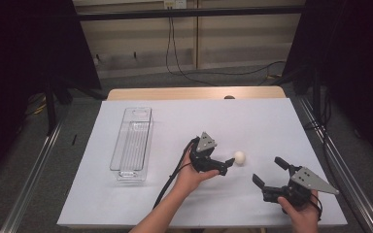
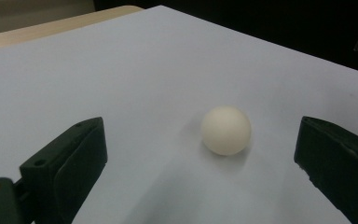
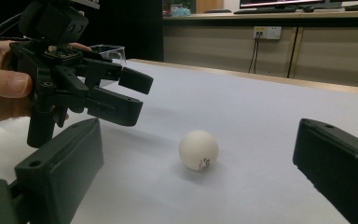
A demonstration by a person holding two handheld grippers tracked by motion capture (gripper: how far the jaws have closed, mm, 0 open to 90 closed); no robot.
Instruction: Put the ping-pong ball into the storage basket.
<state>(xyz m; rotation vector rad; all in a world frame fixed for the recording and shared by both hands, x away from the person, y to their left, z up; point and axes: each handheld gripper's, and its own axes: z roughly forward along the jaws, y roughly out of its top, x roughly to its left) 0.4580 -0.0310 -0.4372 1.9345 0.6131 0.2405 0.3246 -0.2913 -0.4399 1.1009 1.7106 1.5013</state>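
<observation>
Two grippers are over the table, one in each hand. The left gripper [image 1: 227, 166] is held by the left hand [image 1: 189, 177] near the middle of the white sheet [image 1: 267, 121]. Its jaws are wide open and have nothing in them. They point at a small white ball [image 1: 239, 157], which sits on the sheet just past the jaw tips. In the left gripper view the ball [image 2: 226, 129] lies out in front, between the lines of the two jaws but nearer the right-hand one, and it touches neither. A black cable [image 1: 167, 182] runs back from this gripper along the arm.

The right gripper [image 1: 267, 172] is held by the right hand [image 1: 298, 208] near the front right part of the sheet. Its jaws are wide open too, and they hold nothing. They point toward the ball from the other side, but they are farther off. In the right gripper view the ball [image 3: 198, 150] sits on the sheet ahead of the jaws, with small dark printing low on its side. The left gripper [image 3: 133, 95] hangs just above the sheet, up and to the left of the ball.

A clear plastic box [image 1: 132, 144] lies on the left part of the sheet, well apart from the ball. The sheet covers a wooden table [image 1: 194, 92].
</observation>
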